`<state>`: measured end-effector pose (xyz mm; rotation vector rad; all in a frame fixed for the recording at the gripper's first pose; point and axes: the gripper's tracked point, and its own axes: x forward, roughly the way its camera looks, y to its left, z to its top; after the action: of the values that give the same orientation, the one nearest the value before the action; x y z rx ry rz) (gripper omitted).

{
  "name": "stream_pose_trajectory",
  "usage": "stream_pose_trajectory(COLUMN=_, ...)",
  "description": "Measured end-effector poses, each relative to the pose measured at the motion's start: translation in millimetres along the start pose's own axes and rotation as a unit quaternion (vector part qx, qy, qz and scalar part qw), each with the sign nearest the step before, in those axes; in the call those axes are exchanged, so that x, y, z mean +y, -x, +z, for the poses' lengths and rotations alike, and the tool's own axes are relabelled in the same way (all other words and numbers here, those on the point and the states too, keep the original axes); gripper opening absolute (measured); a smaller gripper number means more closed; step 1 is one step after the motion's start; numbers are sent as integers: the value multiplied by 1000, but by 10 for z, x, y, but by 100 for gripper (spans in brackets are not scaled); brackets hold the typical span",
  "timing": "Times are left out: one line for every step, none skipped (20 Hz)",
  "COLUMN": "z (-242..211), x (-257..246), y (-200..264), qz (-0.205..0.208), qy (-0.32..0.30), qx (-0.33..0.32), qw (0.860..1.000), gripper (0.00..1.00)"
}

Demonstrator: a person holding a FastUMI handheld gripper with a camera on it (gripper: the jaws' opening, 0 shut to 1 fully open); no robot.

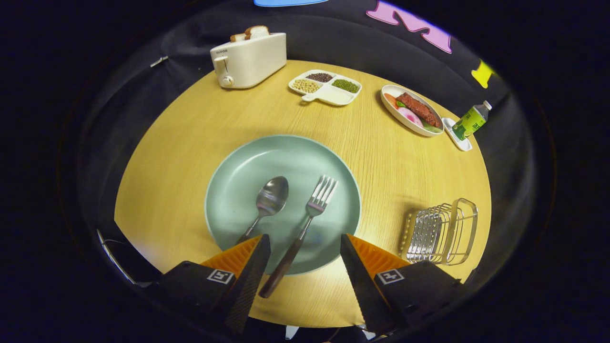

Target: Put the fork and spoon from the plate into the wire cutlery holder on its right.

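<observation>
1. On the green plate [286,157] lay the spoon [267,202] and, right of it, the fork [305,224].
2. Above the plate's near rim, the gripper [305,247] stood apart, empty, the fork's dark handle between its fingers [250,267].
3. Right of the plate stood the wire cutlery holder [441,233], empty.

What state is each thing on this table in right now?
Gripper: open, fork handle between its fingers.
Fork: lying on the plate.
Spoon: lying on the plate.
Holder: empty.
Toaster: bread sticking up.
Bottle: capped, upright.
</observation>
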<state>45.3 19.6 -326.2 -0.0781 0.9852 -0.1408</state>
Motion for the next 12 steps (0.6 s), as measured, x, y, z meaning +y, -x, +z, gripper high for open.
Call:
stream_pose_trajectory(z=-24, x=2, y=-60, qz=-1, qy=2, qx=9, qw=1000, gripper=90)
stream_pose_trajectory(z=-30, x=3, y=-104, qz=0, qy=0, qx=15, qw=1000, gripper=89)
stream_pose_trajectory(z=-23, x=4, y=-132, qz=0, qy=-2, qx=20, qw=1000, gripper=84)
stream_pose_trajectory(z=-22, x=13, y=-170, qz=3, qy=-6, qx=24, qw=1000, gripper=81)
stream_pose_trajectory(z=-22, x=25, y=-216, qz=6, qy=-6, qx=26, qw=1000, gripper=76)
stream_pose_trajectory(z=-13, x=33, y=-248, qz=9, qy=-2, qx=27, qw=1000, gripper=73)
stream_pose_trajectory(z=-37, x=6, y=-305, qz=8, qy=3, qx=34, qw=999, gripper=68)
stream_pose_trajectory(z=-72, x=-3, y=-320, qz=11, qy=0, qx=43, qw=999, gripper=63)
stream_pose_trajectory(z=-118, x=15, y=-339, qz=15, qy=-3, qx=57, qw=998, gripper=56)
stream_pose_trajectory(z=-104, x=19, y=-312, qz=18, qy=-7, qx=49, qw=999, gripper=54)
stream_pose_trajectory(z=-83, x=31, y=-343, qz=19, qy=-8, qx=57, qw=998, gripper=54)
stream_pose_trajectory(z=-82, x=18, y=-318, qz=17, qy=-11, qx=60, qw=998, gripper=50)
